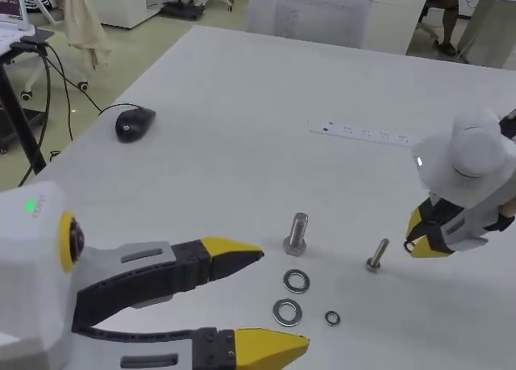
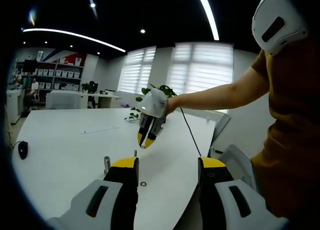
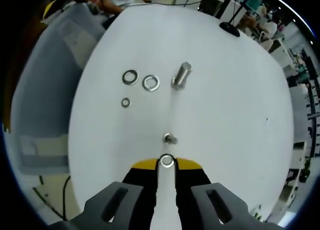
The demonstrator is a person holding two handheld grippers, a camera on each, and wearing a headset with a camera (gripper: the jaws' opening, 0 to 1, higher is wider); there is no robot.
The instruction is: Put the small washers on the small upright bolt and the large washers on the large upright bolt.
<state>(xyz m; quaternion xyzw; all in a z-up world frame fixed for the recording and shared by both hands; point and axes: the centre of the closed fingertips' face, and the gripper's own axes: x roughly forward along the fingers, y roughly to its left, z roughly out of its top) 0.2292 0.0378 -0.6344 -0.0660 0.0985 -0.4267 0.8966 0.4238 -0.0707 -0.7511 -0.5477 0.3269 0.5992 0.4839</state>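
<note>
While the right yellow-tipped gripper [image 3: 167, 168] is pinching a small silver steel washer [image 3: 167, 162] close to the small upright steel bolt [image 3: 170, 138], the left yellow-tipped gripper [image 2: 169, 165] is hanging wide open and empty near the large upright steel bolt [image 1: 296, 233].

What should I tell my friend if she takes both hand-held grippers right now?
Left hand-held gripper: open, empty.
Right hand-held gripper: shut on a small washer, near the small bolt.
Two large washers and a second small washer lie on the table beside the large bolt.
Done: no washer on a bolt yet.
Left: all four washers.
</note>
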